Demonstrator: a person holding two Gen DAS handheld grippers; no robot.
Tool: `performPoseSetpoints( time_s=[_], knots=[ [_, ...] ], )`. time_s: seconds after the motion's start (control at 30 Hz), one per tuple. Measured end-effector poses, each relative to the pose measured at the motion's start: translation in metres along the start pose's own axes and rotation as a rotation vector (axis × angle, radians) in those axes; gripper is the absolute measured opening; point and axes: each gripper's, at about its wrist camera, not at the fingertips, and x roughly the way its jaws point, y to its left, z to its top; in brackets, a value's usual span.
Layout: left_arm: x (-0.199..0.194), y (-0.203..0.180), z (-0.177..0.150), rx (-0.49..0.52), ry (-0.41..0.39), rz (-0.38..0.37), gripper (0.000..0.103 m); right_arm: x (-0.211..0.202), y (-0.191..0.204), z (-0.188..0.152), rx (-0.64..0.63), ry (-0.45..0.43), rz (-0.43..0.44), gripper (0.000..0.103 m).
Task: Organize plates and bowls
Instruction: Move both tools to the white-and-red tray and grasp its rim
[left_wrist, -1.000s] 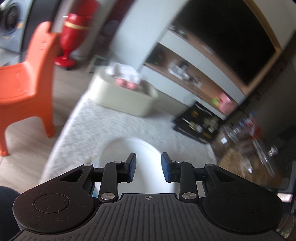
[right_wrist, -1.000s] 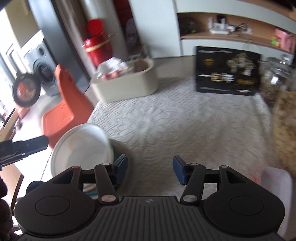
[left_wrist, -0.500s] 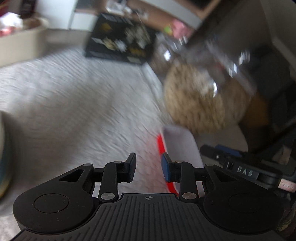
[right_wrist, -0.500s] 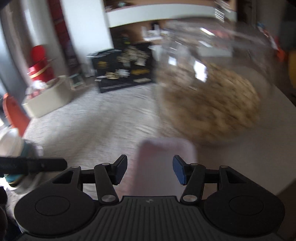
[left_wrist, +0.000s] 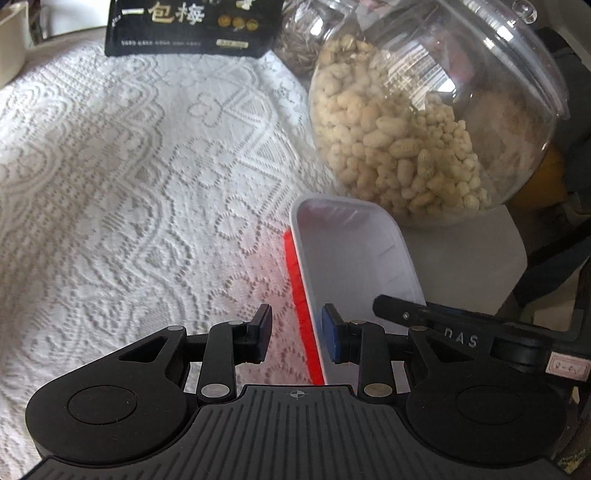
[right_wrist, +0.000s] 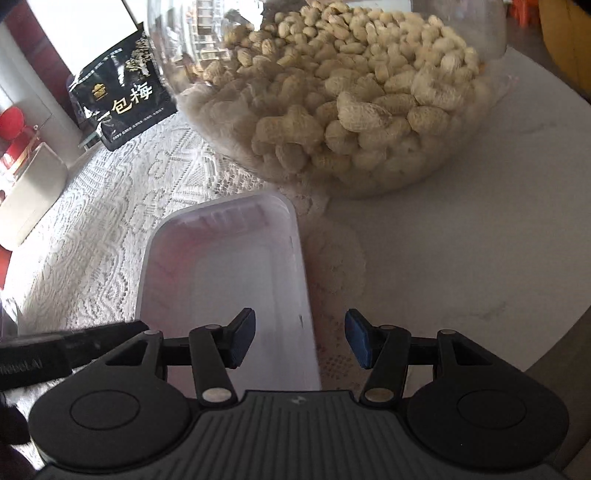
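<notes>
Both grippers hang tilted down over a white rectangular tray that lies on the lace tablecloth near the table's edge, just in front of a big clear jar of peanuts; a red strip shows along the tray's left side in the left wrist view, though whether it is a second dish underneath or only a coloured edge cannot be told; the left gripper has its jaws parted and empty, straddling the tray's left rim, one pad over the cloth and the other over the tray's inside, with no sign that either pad presses on the rim; the right gripper is likewise released and holds nothing, its jaws standing either side of the tray's right rim; the step in hand looks like a two-handed pickup of the tray from its long sides; to do it well, each gripper should probably sink until the rim sits well between the pads before clenching, both closing together so the light plastic does not skid or twist; the lift should stay level and draw away from the jar, which stands close behind and could be knocked; a black packet lies further back, well clear of the work
</notes>
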Motion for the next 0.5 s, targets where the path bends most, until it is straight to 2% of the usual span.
performPoseSetpoints(
  time_s=[0.1,0.13,0.2,0.23,0.33,0.5],
  knots=[
    [0.007,0.001,-0.001,-0.011,0.015,-0.035,0.032,0.000,0.003,-0.002,-0.003,0.000,-0.012,0.053],
    [0.010,0.002,-0.002,-0.014,0.022,-0.050,0.032,0.001,0.005,-0.003,-0.004,0.003,-0.011,0.048],
    [0.013,0.004,-0.005,-0.023,0.043,-0.086,0.027,0.002,0.013,-0.005,0.007,0.021,0.025,0.044],
    [0.012,0.006,-0.007,-0.024,0.049,-0.086,0.029,0.000,0.017,-0.008,0.021,0.024,0.052,0.045],
    [-0.005,0.018,-0.020,-0.004,0.019,-0.037,0.027,-0.005,0.037,-0.021,0.019,0.020,0.090,0.045],
    [-0.060,0.063,-0.054,-0.033,-0.040,0.045,0.026,-0.012,0.092,-0.052,-0.030,0.041,0.221,0.045]
  ],
)
